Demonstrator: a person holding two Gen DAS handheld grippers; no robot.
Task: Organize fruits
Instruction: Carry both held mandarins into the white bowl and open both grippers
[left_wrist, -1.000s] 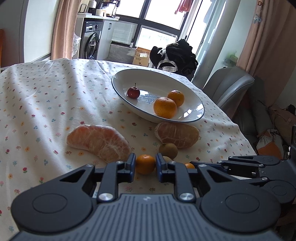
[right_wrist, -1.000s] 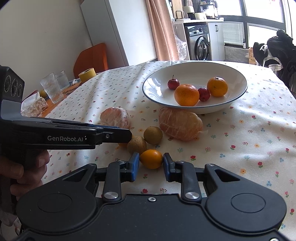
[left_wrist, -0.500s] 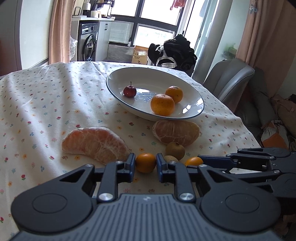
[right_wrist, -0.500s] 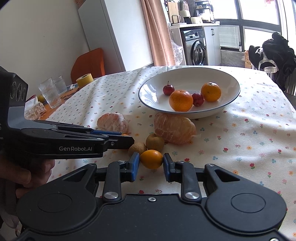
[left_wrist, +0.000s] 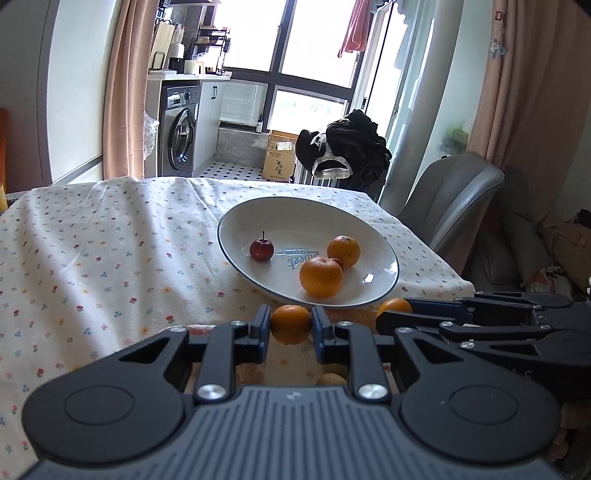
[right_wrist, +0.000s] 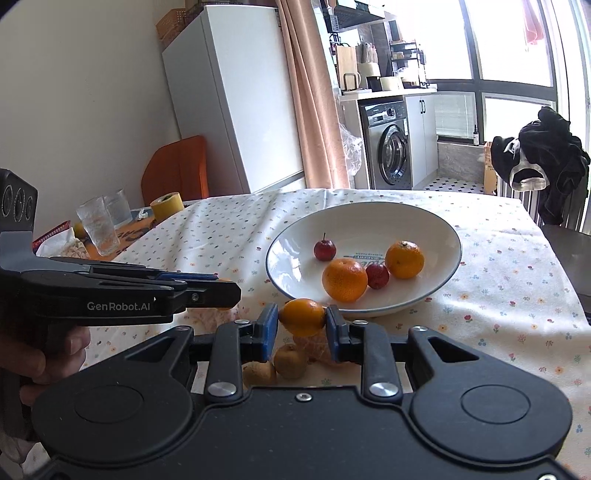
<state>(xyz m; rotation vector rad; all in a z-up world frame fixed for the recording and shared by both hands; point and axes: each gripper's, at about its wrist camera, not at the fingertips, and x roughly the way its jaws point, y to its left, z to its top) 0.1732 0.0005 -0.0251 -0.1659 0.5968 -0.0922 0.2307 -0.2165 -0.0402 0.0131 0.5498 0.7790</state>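
**Both tangerines lifted, heading for bowl**

Left gripper (left_wrist: 290, 326) and right gripper (right_wrist: 302, 320) each stay clamped on a tangerine (left_wrist: 290, 322), now raised off the tablecloth (left_wrist: 110, 258). White bowl (left_wrist: 236, 221) sits at 12 o'clock; drop-off looks next.
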